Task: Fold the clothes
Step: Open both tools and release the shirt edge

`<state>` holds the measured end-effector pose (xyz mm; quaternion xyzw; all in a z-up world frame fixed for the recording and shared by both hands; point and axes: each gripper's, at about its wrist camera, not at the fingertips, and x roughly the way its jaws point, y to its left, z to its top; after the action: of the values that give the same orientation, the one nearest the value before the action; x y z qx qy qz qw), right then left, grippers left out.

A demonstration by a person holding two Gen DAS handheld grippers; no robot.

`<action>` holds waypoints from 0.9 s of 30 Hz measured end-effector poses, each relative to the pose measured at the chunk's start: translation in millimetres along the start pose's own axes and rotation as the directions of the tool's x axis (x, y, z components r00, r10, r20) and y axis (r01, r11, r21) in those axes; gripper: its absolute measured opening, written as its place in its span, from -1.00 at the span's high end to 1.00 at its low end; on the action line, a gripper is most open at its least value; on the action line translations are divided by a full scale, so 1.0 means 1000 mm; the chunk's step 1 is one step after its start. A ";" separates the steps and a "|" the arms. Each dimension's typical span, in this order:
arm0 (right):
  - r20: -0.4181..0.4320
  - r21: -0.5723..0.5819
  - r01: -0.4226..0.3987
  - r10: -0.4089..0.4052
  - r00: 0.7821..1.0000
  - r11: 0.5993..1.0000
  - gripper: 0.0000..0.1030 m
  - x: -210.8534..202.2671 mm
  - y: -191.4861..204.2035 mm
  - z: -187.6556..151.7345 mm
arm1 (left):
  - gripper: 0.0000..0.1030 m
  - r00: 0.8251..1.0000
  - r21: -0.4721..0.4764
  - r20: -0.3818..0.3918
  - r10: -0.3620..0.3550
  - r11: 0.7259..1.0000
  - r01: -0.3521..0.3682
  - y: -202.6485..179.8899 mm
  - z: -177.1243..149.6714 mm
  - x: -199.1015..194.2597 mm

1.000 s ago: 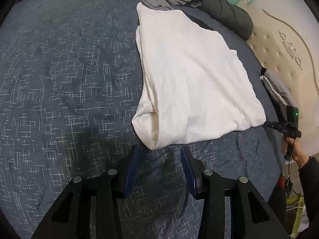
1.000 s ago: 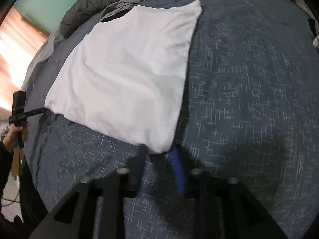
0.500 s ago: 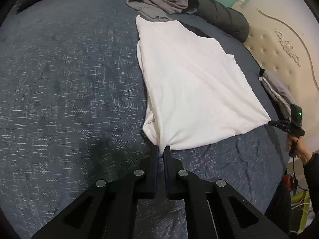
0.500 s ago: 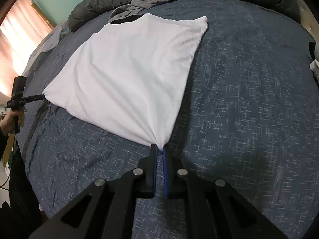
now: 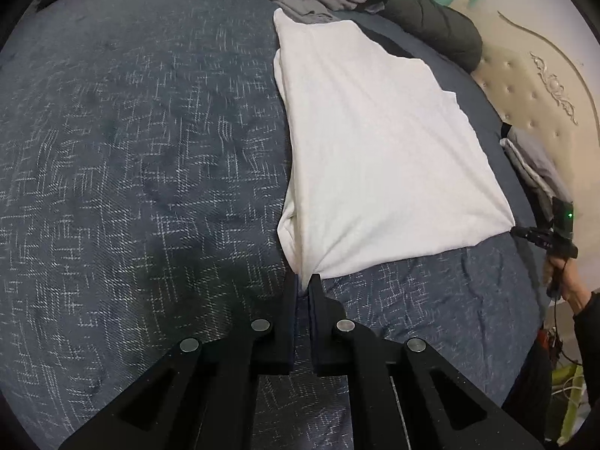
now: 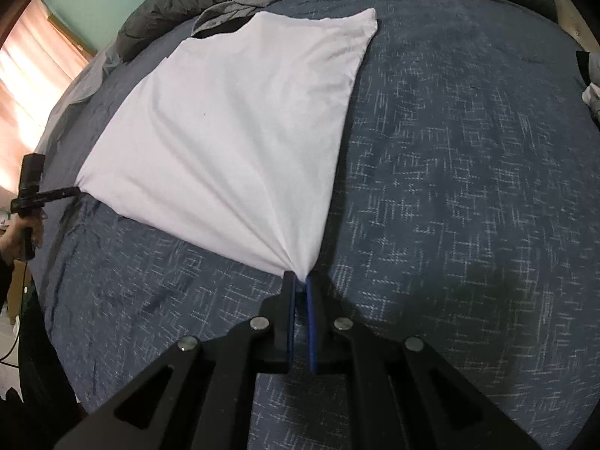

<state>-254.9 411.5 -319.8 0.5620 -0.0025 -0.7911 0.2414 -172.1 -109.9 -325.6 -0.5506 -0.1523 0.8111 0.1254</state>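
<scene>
Hand-held grippers, left (image 5: 304,281) and right (image 6: 299,279), clamp the near corners of a flat white cotton garment (image 5: 378,157) on the blue-grey patterned bed (image 5: 131,187); lifting both evenly should fold it squarely.

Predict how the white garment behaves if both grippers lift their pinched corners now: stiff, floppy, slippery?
Likely floppy: the white garment fans into creases at the right gripper, and bunches likewise at the left gripper. Probably light, since thin fabric lies flat on the blue bedspread. Its middle would likely sag between the two pinched corners; slip seems unlikely with both grippers shut on cloth.
</scene>
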 end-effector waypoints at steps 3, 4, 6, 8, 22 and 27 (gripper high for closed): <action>0.004 0.004 0.008 -0.008 1.000 1.000 0.73 0.001 0.000 0.000 | 0.83 1.000 -0.005 0.008 0.010 1.000 -0.010 -0.004 0.000 -0.005; 0.004 -0.001 0.019 -0.019 1.000 1.000 0.61 0.000 0.000 -0.001 | 0.77 1.000 -0.005 0.016 0.017 1.000 -0.017 -0.005 0.000 -0.009; 0.005 -0.011 0.041 -0.041 0.999 0.999 0.34 -0.003 0.001 -0.002 | 0.54 0.999 -0.004 0.031 0.030 1.000 -0.030 -0.007 0.000 -0.018; 0.028 0.003 0.046 -0.046 0.999 0.999 0.28 -0.011 -0.003 -0.002 | 0.38 0.996 -0.017 0.070 0.047 0.999 -0.046 -0.008 0.001 -0.033; 0.106 0.261 -0.081 0.055 0.993 0.962 0.28 -0.009 -0.020 0.032 | 0.37 0.978 -0.096 0.193 -0.081 0.990 0.100 -0.044 0.023 -0.015; 0.085 0.283 -0.087 0.065 0.994 0.955 0.28 0.001 -0.025 0.034 | 0.37 0.980 -0.114 0.181 -0.078 0.988 0.100 -0.041 0.020 0.007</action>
<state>-295.1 424.5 -314.9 0.5607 -0.1474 -0.7929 0.1876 -192.0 -72.0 -309.1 -0.4759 -0.2369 0.8394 0.1134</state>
